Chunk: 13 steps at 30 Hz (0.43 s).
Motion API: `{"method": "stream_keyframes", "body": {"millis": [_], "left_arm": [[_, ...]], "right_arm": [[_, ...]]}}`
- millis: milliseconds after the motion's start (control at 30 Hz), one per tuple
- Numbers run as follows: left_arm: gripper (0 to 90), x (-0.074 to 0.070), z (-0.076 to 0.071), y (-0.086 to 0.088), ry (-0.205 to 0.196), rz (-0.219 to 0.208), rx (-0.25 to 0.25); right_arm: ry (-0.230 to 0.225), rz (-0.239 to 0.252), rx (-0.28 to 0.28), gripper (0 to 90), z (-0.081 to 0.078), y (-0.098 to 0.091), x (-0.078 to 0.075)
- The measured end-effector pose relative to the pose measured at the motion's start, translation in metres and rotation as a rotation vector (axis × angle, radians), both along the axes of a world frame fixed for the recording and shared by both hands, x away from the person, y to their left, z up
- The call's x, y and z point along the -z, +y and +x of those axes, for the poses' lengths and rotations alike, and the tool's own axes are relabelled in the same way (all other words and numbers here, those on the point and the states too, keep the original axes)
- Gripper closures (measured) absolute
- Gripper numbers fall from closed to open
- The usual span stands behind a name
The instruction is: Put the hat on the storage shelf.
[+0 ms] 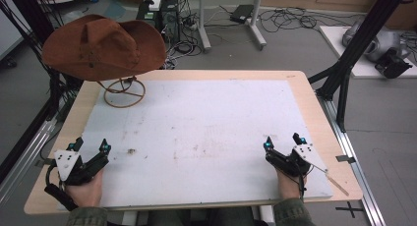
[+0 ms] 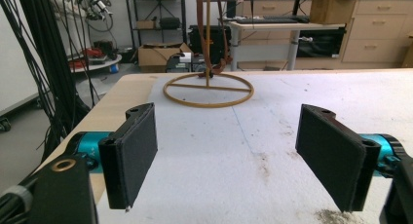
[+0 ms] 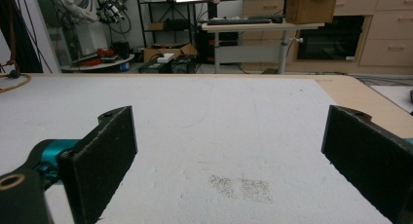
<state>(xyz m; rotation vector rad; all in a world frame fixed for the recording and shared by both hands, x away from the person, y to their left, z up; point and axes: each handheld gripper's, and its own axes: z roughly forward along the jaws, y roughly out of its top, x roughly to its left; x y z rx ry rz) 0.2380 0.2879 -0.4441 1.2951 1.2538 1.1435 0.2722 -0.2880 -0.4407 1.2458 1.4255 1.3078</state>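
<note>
Nearest, the left gripper (image 1: 92,148) and the right gripper (image 1: 283,142) are held at the near edge of the white foam board (image 1: 206,123), jaws spread wide and empty. Farther, at the far left corner, a brown felt cowboy hat (image 1: 104,45) is carried on a thin wire ring stand (image 2: 208,89).

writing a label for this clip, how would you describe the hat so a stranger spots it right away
Start at the table's far left corner, where a wire stand with a ring base sits. The hat is perched on top of it: brown, wide-brimmed, cowboy-style, the one soft thing raised above the white mat.
</note>
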Motion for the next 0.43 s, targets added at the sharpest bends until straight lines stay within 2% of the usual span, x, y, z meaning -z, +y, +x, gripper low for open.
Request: {"method": "stream_keyframes", "body": {"millis": [267,433], "left_arm": [[23.6,0.0011,0.002,0.0019,0.018,-0.016,0.009],[23.6,0.0013,0.0025,0.0024,0.016,-0.02,0.011]], "right_arm": [[0.005,0.009,0.001,5.1,0.0002,-0.0005,0.0004],[0.012,0.015,0.001,5.1,0.0004,-0.001,0.0005]]}}
